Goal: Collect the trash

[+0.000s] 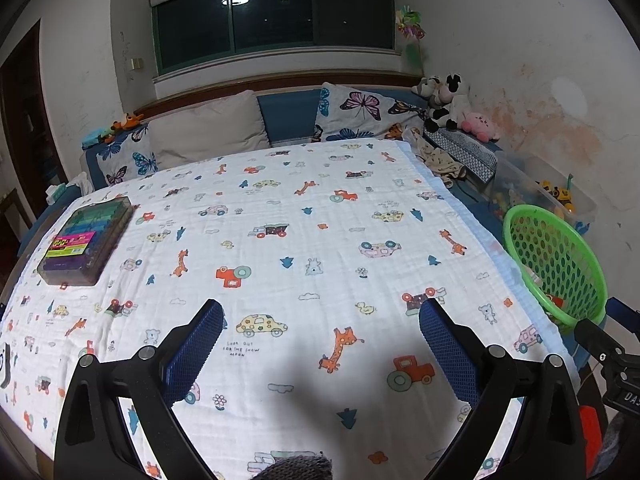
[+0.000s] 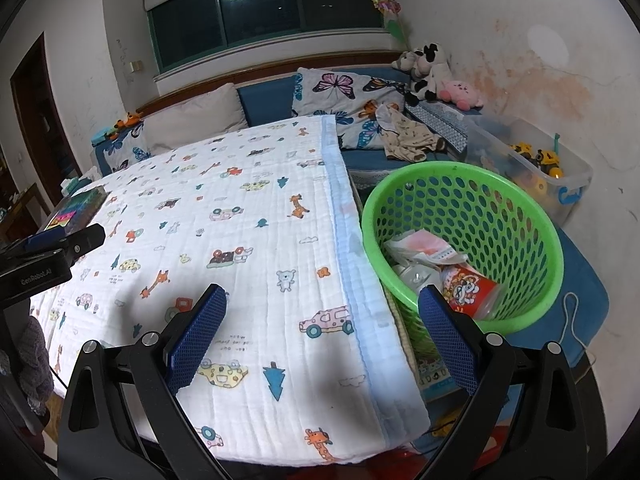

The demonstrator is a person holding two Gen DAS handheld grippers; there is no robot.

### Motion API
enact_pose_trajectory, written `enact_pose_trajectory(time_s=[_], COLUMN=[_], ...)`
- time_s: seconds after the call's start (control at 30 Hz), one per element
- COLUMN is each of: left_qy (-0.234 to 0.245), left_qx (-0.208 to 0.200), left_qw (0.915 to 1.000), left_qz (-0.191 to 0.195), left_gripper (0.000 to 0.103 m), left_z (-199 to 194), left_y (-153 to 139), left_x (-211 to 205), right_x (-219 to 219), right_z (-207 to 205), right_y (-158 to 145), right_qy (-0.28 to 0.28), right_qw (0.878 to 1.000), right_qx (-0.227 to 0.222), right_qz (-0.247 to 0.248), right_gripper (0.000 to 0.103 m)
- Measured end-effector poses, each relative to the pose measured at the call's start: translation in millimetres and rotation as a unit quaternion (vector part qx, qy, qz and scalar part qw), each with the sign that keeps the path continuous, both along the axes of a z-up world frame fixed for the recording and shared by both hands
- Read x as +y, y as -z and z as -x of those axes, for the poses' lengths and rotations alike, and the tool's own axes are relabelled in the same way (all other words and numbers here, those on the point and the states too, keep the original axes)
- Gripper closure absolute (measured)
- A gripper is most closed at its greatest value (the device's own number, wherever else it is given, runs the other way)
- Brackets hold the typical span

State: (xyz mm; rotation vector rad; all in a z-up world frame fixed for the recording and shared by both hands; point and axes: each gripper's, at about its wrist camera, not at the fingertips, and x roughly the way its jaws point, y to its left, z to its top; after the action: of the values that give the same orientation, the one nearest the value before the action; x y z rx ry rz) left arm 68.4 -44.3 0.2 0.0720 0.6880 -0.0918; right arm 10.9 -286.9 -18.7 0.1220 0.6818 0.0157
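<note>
Over the printed blanket (image 1: 304, 216) both tools hang empty: the left gripper (image 1: 320, 344) and the right gripper (image 2: 322, 340) each have their blue pads spread wide apart, gripping nothing. All the trash (image 2: 436, 268) I can see, crumpled wrappers and a red snack packet, sits inside the green basket (image 2: 520, 216), just beside the blanket's right edge. No loose litter shows on the cloth; only a box of coloured blocks (image 1: 90, 240) lies at its far left. Collection looks about finished. A careful scan of the edges seems wise, keeping the pads clear of the blanket.
</note>
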Motion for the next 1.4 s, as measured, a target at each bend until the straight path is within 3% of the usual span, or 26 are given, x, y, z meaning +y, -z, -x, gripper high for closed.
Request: enact_pose_trajectory(time_s=[1.4], left_qy=[-0.011], left_qx=[-0.003], left_qw=[0.9999], left_qz=[-0.01], left_gripper=[0.008], left_z=[-1.6], left_y=[2.4], left_x=[6.3], right_x=[4.0], right_z=[-2.1], right_y=[1.9], right_qy=[-0.005], right_qw=[1.0], right_qx=[0.004], right_qz=[-0.005], right_gripper=[0.007])
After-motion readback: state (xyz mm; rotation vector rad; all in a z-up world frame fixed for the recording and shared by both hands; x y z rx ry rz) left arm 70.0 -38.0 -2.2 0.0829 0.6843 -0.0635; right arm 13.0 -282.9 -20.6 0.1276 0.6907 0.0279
